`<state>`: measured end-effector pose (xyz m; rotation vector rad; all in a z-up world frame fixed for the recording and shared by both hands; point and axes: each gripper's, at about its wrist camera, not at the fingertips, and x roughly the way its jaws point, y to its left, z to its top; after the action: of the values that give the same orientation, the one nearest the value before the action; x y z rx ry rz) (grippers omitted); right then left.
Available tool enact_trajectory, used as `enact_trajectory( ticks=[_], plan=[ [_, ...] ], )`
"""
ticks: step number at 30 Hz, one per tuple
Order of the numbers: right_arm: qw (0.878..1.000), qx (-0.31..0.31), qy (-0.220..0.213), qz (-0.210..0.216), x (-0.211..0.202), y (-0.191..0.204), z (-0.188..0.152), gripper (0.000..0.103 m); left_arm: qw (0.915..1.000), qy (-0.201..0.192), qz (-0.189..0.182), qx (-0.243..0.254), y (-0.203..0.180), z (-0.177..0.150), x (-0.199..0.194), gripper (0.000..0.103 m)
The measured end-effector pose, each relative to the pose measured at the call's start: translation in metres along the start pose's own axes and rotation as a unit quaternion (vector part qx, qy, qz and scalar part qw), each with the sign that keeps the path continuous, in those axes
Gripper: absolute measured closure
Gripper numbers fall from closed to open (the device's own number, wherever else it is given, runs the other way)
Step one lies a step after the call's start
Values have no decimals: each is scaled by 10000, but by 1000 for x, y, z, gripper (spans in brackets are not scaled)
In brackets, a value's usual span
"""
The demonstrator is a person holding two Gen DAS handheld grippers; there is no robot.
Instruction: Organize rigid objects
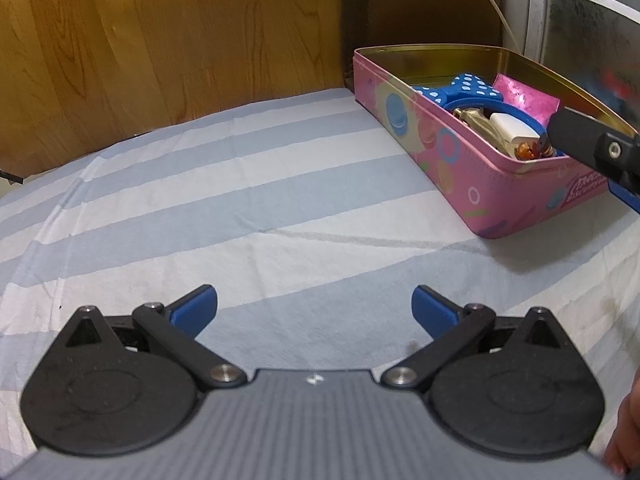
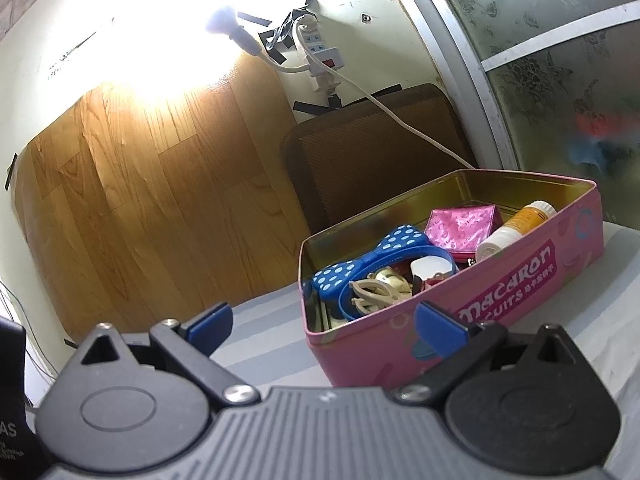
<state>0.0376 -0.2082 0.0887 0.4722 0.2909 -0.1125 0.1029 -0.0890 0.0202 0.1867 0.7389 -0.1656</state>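
A pink macaron biscuit tin (image 1: 452, 168) stands open on the striped cloth, also in the right wrist view (image 2: 520, 280). Inside lie a blue polka-dot bow headband (image 2: 360, 260), a pink shiny pouch (image 2: 460, 226), a white and orange bottle (image 2: 516, 226), a beige hair clip (image 2: 376, 290) and a white plug (image 1: 512, 128). My left gripper (image 1: 315, 306) is open and empty above the cloth, left of the tin. My right gripper (image 2: 324, 322) is open and empty just in front of the tin's near corner; part of it shows in the left wrist view (image 1: 592, 144).
The blue and white striped cloth (image 1: 240, 208) covers the surface. A wood-pattern panel (image 2: 140, 200) and a brown cushion (image 2: 380, 152) stand behind. A power strip with a white cable (image 2: 320, 52) hangs on the wall. A frosted glass door (image 2: 560, 80) is at right.
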Motion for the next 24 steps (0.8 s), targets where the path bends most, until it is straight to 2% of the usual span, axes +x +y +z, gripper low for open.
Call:
enact_trajectory(
  ticks=[24],
  plan=[
    [10000,30,20,-18,0,-2,-2,2,9998,165,-67,61,-2,-4,8,0]
  ],
)
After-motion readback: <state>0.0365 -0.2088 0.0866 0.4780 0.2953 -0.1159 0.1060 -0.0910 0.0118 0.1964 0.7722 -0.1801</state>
